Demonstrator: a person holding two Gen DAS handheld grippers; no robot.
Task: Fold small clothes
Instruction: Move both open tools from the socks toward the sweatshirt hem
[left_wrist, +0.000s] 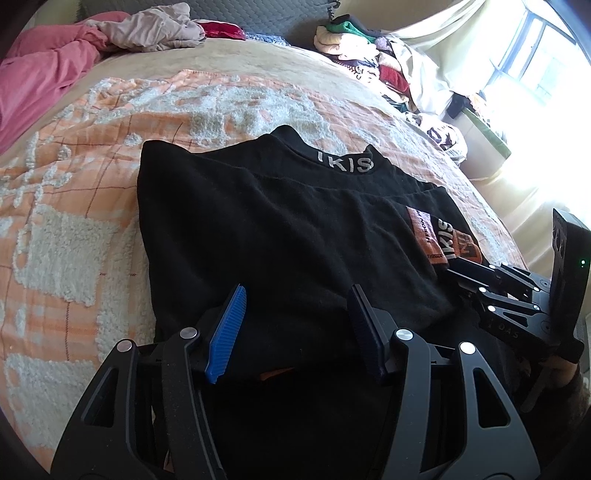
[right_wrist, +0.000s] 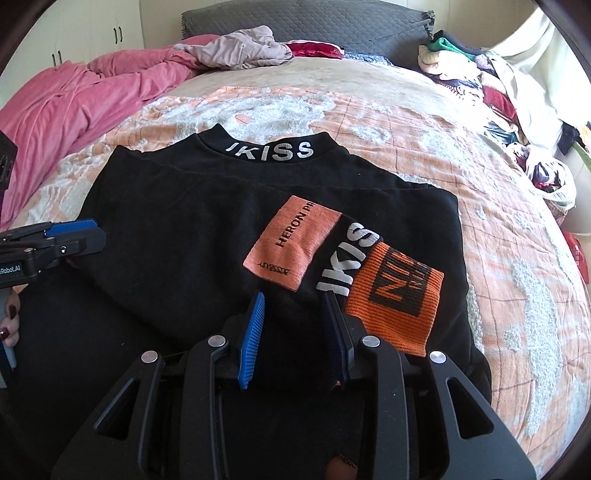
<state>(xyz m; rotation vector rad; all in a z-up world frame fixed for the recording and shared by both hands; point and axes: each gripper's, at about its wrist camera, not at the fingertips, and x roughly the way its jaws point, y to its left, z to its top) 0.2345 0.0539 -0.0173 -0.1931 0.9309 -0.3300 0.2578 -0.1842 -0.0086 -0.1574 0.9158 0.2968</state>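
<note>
A black top with "IKISS" on its collar lies partly folded on the bed; it also shows in the right wrist view. An orange-cuffed sleeve is folded across its right side. My left gripper is open, its blue pads over the top's near hem; in the right wrist view it sits at the left edge. My right gripper is open over the near hem beside the orange cuff; it shows at the right in the left wrist view.
An orange and white fleece blanket covers the bed. A pink blanket and beige garment lie at the far left. A pile of clothes sits at the far right by the bright window.
</note>
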